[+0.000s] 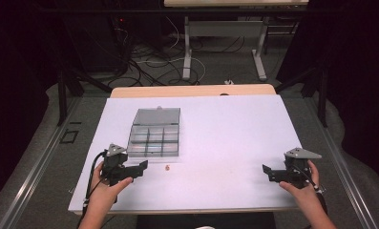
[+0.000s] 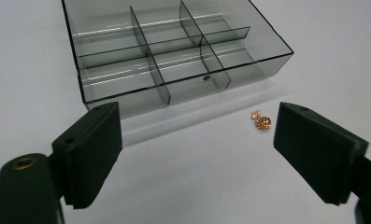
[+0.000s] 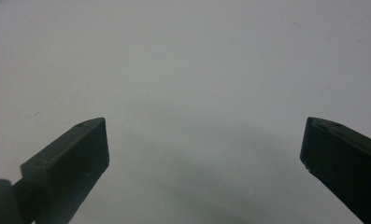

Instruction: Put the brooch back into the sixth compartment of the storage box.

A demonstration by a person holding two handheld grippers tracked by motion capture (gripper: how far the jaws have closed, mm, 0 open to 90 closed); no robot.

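On the counter [image 1: 235, 143], the left gripper [image 2: 197, 154] aims its parted, empty jaws at a small coppery trinket [image 2: 261, 120] just beside the compartment box [image 2: 174, 51], apparently for pickup. The right gripper [image 3: 202, 163] rests well apart, jaws wide and empty, likely on standby.

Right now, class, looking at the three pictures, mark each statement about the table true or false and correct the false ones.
1. The small gold trinket lies inside the compartment box. False: it lies on the table, in front of the box.
2. The left gripper holds nothing. True.
3. The box has a closed lid. False: it is open, its dividers exposed.
4. The right gripper has open jaws over bare table. True.
5. The box sits nearer the right gripper. False: it is nearer the left.
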